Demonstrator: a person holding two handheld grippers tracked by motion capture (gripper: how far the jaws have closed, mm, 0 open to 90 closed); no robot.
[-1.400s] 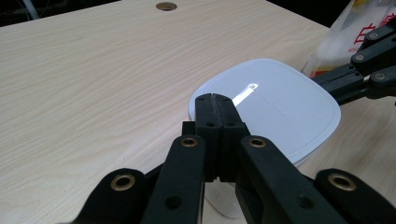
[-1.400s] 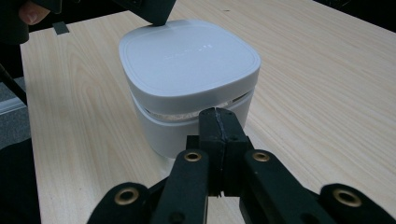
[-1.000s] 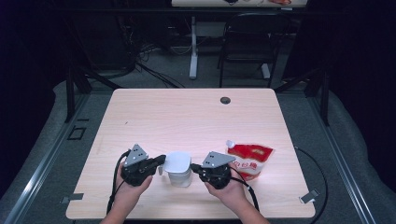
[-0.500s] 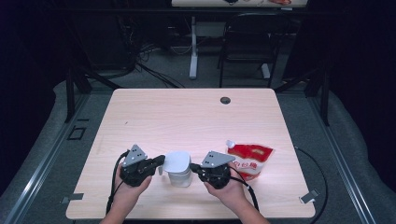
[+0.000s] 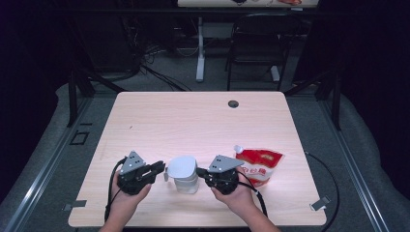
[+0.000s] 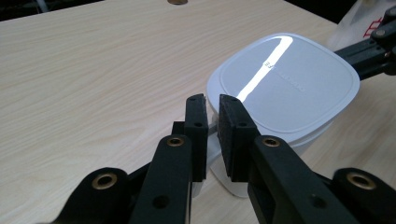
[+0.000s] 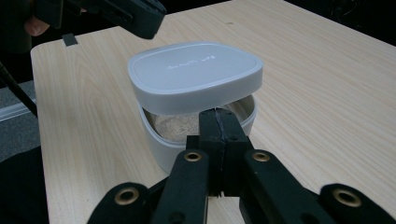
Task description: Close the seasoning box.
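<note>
— Now, where is the white container (image 5: 185, 180) found?

— It is seen in the high view near the near edge of the wooden table (image 5: 193, 121), between the two grippers. A white lid (image 7: 195, 74) is seen in the right gripper view to be tilted above the tub, raised on the side facing that camera, so that a pale powder (image 7: 180, 126) is exposed inside.

— How is the left gripper (image 6: 212, 105) held?

— It is placed just to the left of the container. Its jaws have just been opening; a narrow gap is seen between the pads in the left gripper view. A thin edge at the container's side is seen within that gap, but whether it is pressed by the pads cannot be told.

— And the right gripper (image 7: 218, 122)?

— Its jaws are clenched together, pad against pad, at the right side of the container. The tips are seen right at the tub's rim beneath the raised lid; whether anything is pinched there cannot be told.

— Is anything else noted on the table?

— A red and white pouch (image 5: 258, 165) is laid to the right, just beyond the right hand (image 5: 237, 198).
</note>
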